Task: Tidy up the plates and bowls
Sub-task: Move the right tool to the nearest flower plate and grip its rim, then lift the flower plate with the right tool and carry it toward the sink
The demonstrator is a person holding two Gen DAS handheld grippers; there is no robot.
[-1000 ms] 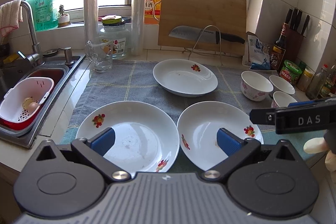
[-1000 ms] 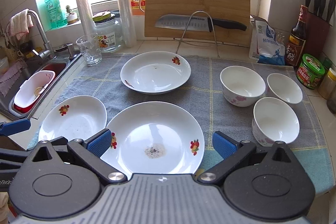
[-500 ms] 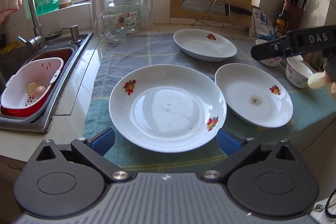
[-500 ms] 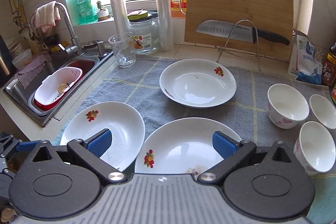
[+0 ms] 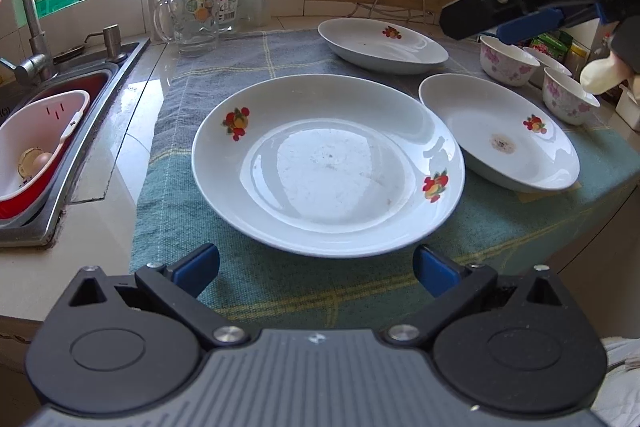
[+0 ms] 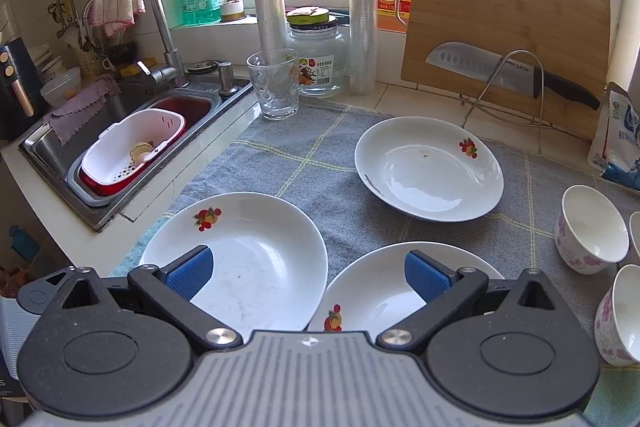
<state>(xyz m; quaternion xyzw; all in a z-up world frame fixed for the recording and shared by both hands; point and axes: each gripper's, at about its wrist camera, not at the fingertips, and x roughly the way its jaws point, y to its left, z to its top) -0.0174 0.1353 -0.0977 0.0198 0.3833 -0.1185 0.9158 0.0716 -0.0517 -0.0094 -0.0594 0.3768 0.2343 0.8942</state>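
Three white plates with fruit prints lie on a grey-green cloth. The near-left plate [image 5: 328, 163] [image 6: 240, 251] sits just ahead of my open left gripper [image 5: 316, 267], whose blue pads hold nothing. To its right is a stained plate [image 5: 500, 143] [image 6: 380, 291], and a third plate [image 5: 382, 45] [image 6: 428, 169] lies further back. Three floral bowls [image 5: 506, 61] [image 6: 592, 231] stand at the right. My right gripper [image 6: 306, 277] hovers open above the gap between the two near plates; it appears in the left wrist view as a right gripper [image 5: 520, 15] high at the right.
A sink [image 6: 132, 131] with a white-and-red strainer basket [image 5: 28, 155] lies left of the cloth. A glass mug [image 5: 188, 23], jar, rolls and bottles line the back. A cutting board with a knife [image 6: 508, 75] leans on the wall. The counter's front edge is near.
Both grippers have swung left and pulled back. The left one now faces the near-left plate squarely at a lower angle; the right one shifted from the stained plate toward the gap between plates.
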